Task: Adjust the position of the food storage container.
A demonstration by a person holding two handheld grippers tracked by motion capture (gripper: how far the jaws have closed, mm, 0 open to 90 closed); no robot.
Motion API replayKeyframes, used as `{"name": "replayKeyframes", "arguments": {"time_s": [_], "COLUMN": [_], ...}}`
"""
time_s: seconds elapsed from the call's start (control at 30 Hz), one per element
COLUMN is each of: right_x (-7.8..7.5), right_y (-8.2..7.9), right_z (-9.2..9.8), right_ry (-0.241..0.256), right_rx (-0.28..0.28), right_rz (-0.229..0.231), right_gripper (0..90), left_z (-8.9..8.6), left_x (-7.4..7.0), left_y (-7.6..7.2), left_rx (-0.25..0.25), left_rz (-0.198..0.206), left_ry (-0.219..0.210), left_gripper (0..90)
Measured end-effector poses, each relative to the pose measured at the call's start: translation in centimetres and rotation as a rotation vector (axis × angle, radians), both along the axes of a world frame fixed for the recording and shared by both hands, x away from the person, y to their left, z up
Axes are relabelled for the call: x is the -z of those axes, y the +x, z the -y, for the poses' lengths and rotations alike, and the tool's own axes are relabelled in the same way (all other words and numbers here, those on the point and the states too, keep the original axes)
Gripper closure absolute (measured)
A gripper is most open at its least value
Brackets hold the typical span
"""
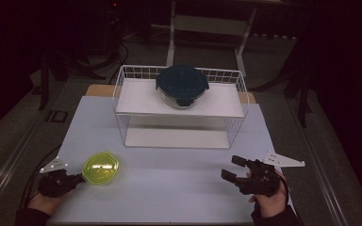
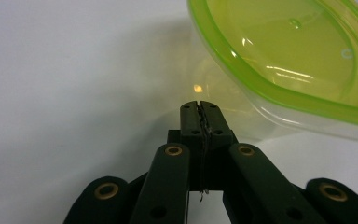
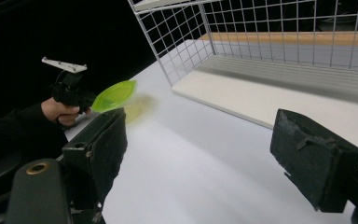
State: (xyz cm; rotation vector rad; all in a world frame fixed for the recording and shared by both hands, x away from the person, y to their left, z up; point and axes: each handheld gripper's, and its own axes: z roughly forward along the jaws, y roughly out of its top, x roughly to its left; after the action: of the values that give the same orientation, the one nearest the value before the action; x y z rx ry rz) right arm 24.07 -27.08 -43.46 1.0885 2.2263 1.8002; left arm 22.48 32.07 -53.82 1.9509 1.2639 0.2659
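Left claw (image 1: 78, 179): jaws pressed together, nothing between them, tips just short of the green-lidded container (image 1: 101, 167). Container sits on the bench (image 1: 169, 188) near the front left corner, directly ahead and slightly right of that claw; its lid tilts up toward the claw in the left gripper view. Right claw (image 1: 234, 169): jaws wide, empty, well apart across open bench. Left hand is nearer. Farther back: wire shelf rack (image 1: 122, 84), a dark-lidded glass container (image 1: 182, 86) on its upper shelf.
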Motion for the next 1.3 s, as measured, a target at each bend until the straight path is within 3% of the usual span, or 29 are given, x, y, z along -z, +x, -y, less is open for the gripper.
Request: {"name": "replayKeyframes", "arguments": {"time_s": [0.2, 0.23, 0.4, 0.53, 0.67, 0.83, 0.9, 0.97, 1.3], "right_x": [0.0, 0.0, -0.1, -0.1, 0.1, 0.1, 0.1, 0.1, 0.1], "right_y": [0.0, 0.0, 0.0, 0.0, 0.1, 0.1, 0.1, 0.1, 0.1], "right_z": [0.0, 0.0, 0.1, 0.2, 0.2, 0.2, 0.2, 0.2, 0.2], "right_ry": [0.008, 0.01, 0.01, 0.009, 0.013, 0.012, 0.012, 0.014, 0.014], "right_rx": [-0.001, -0.002, -0.002, 0.001, 0.002, 0.002, 0.003, 0.003, 0.002], "right_rz": [-0.001, -0.002, 0.003, 0.003, -0.003, -0.003, -0.004, -0.003, -0.002], "right_gripper": [18.3, 18.3, 18.3, 18.3, 18.3, 18.3, 18.3, 18.3, 18.4], "left_z": [1.1, 1.2, 0.7, 0.6, 0.9, 1.9, 2.2, 2.6, 5.3], "left_x": [-0.1, -0.1, -0.3, -0.4, -0.3, -0.3, -0.4, -0.4, -0.2], "left_y": [-0.2, -0.2, 0.5, 0.9, 1.1, 1.0, 1.0, 1.1, 1.0], "left_rx": [0.051, 0.052, 0.009, 0.007, 0.001, 0.045, 0.057, 0.076, 0.169], "left_rz": [-0.023, -0.019, 0.014, 0.028, 0.014, 0.021, 0.019, 0.011, -0.012], "left_ry": [-0.021, -0.009, -0.005, -0.004, -0.013, 0.004, -0.013, 0.0, -0.016], "left_gripper": [88.7, 88.7, 88.7, 88.7, 88.8, 88.9, 88.8, 88.8, 88.9]}}
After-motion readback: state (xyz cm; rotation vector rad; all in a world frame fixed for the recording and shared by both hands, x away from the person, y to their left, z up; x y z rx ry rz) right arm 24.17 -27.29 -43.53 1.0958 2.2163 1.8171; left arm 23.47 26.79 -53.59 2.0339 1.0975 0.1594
